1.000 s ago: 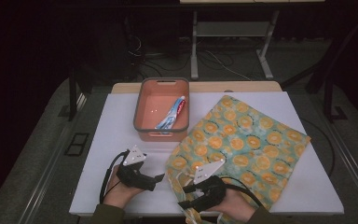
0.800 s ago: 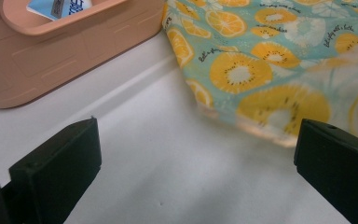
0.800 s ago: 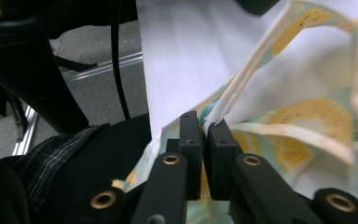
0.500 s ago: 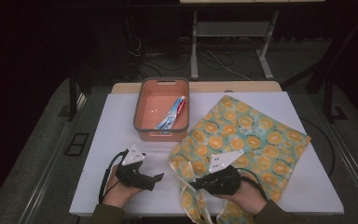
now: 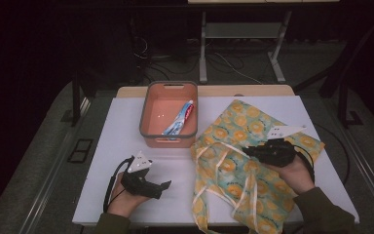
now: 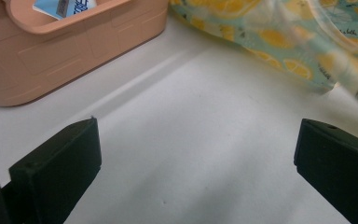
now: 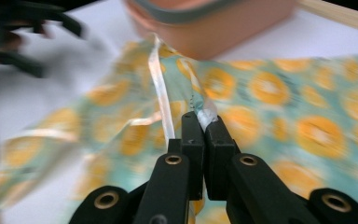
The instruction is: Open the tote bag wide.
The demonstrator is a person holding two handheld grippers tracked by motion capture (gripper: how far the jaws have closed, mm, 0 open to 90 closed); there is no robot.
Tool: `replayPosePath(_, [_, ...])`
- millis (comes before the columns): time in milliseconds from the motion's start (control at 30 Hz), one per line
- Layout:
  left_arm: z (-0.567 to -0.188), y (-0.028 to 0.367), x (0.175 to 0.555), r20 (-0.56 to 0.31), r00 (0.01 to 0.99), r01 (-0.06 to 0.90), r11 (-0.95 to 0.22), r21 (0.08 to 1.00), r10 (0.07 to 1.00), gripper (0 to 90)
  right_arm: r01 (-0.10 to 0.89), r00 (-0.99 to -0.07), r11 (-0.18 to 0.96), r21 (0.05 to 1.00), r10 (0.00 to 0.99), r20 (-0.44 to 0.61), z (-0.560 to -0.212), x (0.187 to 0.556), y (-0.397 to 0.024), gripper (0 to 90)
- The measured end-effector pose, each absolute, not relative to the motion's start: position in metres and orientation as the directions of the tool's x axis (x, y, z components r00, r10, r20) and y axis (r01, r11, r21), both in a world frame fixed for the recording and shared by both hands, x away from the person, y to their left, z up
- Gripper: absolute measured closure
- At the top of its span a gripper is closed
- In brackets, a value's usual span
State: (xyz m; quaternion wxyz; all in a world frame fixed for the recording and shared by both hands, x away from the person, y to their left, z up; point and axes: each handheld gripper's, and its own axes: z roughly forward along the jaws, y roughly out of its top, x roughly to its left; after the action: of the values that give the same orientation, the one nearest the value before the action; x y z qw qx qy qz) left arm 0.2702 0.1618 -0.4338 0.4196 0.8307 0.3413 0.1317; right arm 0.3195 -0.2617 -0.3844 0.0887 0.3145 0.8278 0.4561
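Observation:
A teal cloth bag [image 5: 253, 122] printed with orange slices lies on the right half of the white table [image 5: 107, 146], its pale straps [image 5: 219, 161] trailing toward the front. My right gripper [image 5: 246, 151] hovers over the bag's middle, pointing left. In the right gripper view the right gripper [image 7: 204, 123] is shut on a pinch of the bag's edge beside a pale strap [image 7: 161, 88], which is lifted. My left gripper [image 5: 165, 187] rests near the front left, and in the left gripper view the left gripper [image 6: 196, 158] is open over bare table.
An orange bin [image 5: 146, 109] stands at the back centre with a toothpaste tube [image 5: 180, 119] inside. Its wall [image 6: 51, 60] is close ahead of the left gripper, and the bag's corner [image 6: 270, 28] lies to its right. The table's front edge is near both hands.
My right gripper has moved right and upward from the bag's near-left corner, dragging the bag's edge and straps along. The left hand has stayed in place.

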Motion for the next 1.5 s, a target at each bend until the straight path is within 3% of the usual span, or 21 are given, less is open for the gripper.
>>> replayPosePath(233, [-0.435, 0.162, 0.271, -0.069, 0.730, 0.460, -0.414, 0.785, 0.680, 0.0, 0.536, -0.705, 0.410, 0.738, 0.699, 0.123, -0.419, 0.353, -0.278, 88.2])
replayPosePath(433, [-0.436, 0.161, 0.271, -0.076, 0.732, 0.465, -0.415, 0.782, 0.677, 0.0, 0.590, -0.677, 0.442, 0.676, 0.727, 0.116, -0.442, 0.365, -0.277, 87.9])
replayPosePath(567, [-0.437, 0.161, 0.272, -0.078, 0.733, 0.468, -0.417, 0.779, 0.676, 0.0, 0.603, -0.661, 0.425, 0.676, 0.740, 0.125, -0.443, 0.365, -0.278, 71.6])
replayPosePath(700, [-0.437, 0.161, 0.272, -0.078, 0.736, 0.466, -0.418, 0.780, 0.673, 0.0, 0.575, -0.641, 0.327, 0.750, 0.750, 0.165, -0.425, 0.360, -0.290, 49.4])
replayPosePath(800, [-0.437, 0.161, 0.272, -0.077, 0.735, 0.466, -0.419, 0.779, 0.674, 0.0, 0.548, -0.635, 0.286, 0.786, 0.754, 0.169, -0.407, 0.352, -0.299, 39.0])
replayPosePath(1033, [-0.436, 0.161, 0.271, -0.077, 0.734, 0.465, -0.418, 0.780, 0.674, 0.0, 0.478, -0.741, 0.332, 0.813, 0.650, 0.170, -0.387, 0.309, -0.291, 38.6])
replayPosePath(1333, [-0.436, 0.161, 0.271, -0.074, 0.734, 0.465, -0.420, 0.780, 0.675, 0.0, 0.429, -0.863, 0.478, 0.767, 0.469, 0.190, -0.403, 0.261, -0.243, 40.3])
replayPosePath(1500, [-0.436, 0.161, 0.271, -0.074, 0.736, 0.463, -0.421, 0.780, 0.673, 0.0, 0.423, -0.880, 0.545, 0.724, 0.437, 0.185, -0.419, 0.254, -0.222, 43.6])
